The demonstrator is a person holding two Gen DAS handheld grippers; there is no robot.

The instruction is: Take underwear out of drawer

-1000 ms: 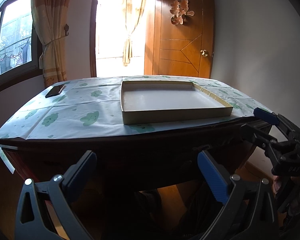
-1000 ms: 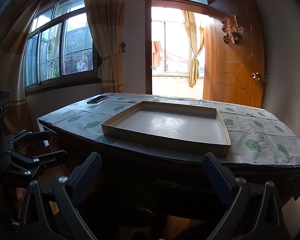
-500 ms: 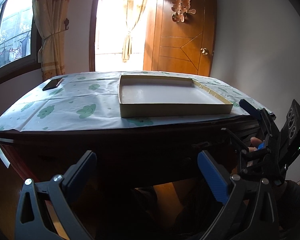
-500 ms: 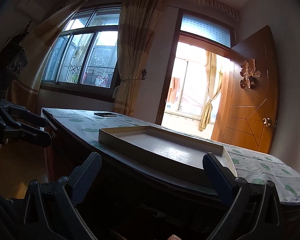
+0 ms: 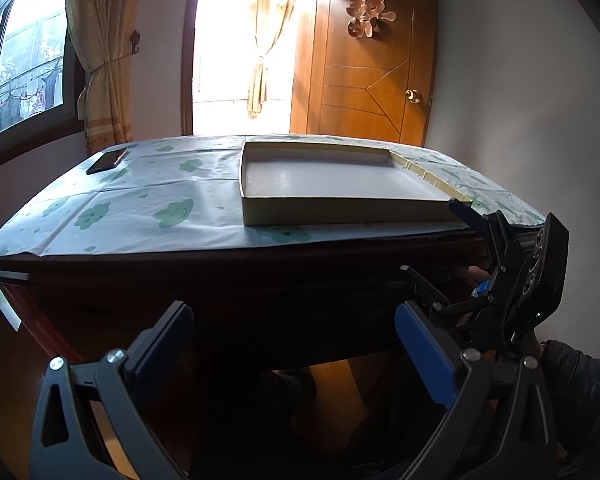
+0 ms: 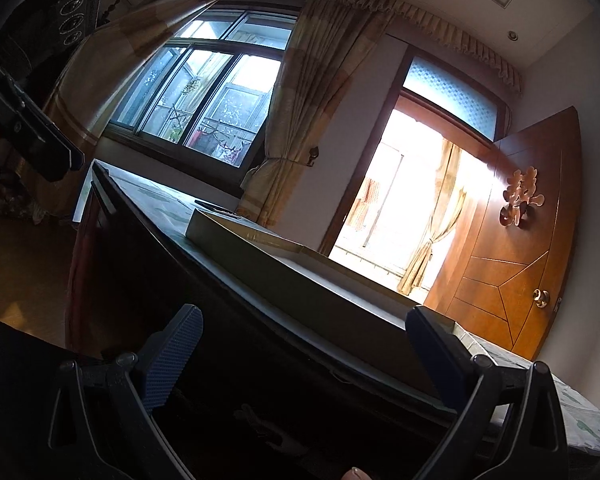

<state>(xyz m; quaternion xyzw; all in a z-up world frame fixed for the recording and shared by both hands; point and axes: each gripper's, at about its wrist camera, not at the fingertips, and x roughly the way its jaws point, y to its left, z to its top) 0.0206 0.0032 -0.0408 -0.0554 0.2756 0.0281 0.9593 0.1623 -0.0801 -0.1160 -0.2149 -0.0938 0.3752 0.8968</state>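
A dark wooden table (image 5: 148, 280) is covered by a pale cloth (image 5: 160, 196) (printed with green clouds); on it are laid a shallow empty tray (image 5: 340, 210) and a dark phone (image 5: 107, 161).

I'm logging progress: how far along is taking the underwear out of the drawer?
Barely begun. Nothing looks done: the tray on the table is empty, and no underwear or open drawer shows. In hand: both the left gripper and right gripper are open, low before the table's dark front. Left: opening the drawer and taking the underwear out.
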